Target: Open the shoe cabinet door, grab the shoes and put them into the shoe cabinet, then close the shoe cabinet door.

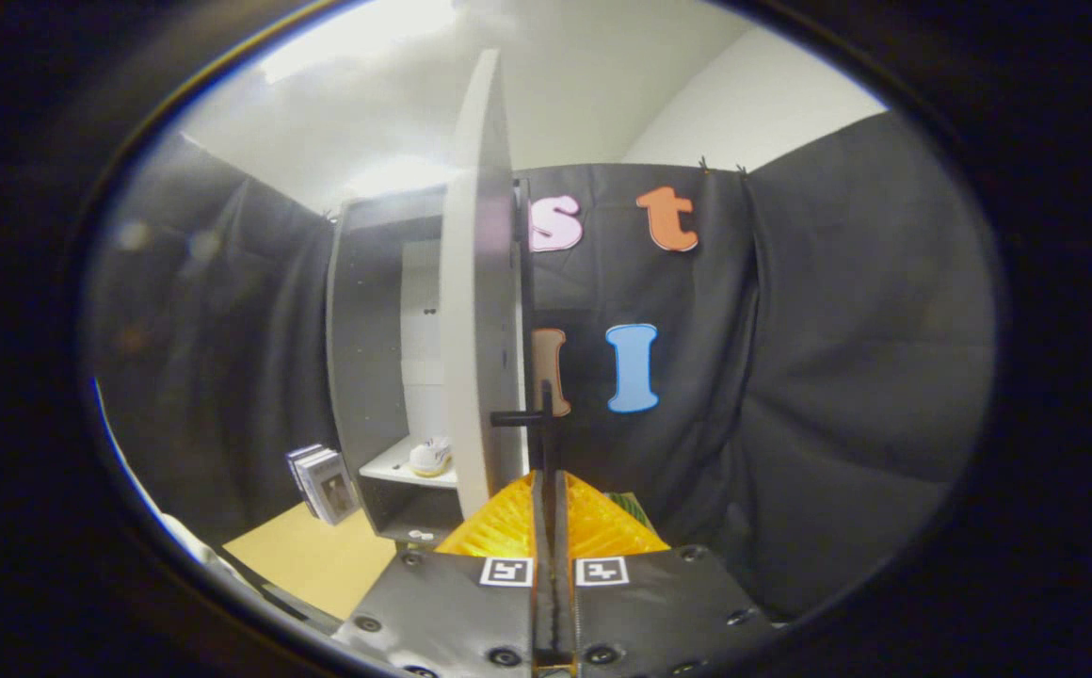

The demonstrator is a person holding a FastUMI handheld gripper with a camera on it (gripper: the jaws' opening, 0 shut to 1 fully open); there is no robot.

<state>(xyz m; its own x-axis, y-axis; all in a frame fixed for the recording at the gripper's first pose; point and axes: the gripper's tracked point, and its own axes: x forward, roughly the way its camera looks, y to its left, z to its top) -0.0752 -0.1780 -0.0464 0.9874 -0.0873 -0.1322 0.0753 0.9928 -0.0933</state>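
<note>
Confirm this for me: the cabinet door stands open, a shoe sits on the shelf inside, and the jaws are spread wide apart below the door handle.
One detail is wrong. The gripper view shows the gripper with its jaws closed together, not spread, just below the door handle. The rest holds: the cabinet door stands open edge-on, and a shoe sits on the shelf inside.

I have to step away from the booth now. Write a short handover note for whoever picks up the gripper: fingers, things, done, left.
Gripper: fingers closed together, clamped on the thin black door handle.
White shoe cabinet door: swung open, seen edge-on just ahead of the fingers.
White shoe: lying on a shelf inside the grey shoe cabinet.
Done: door opened, a shoe stowed.
Left: swing the door shut, release the handle.
</note>
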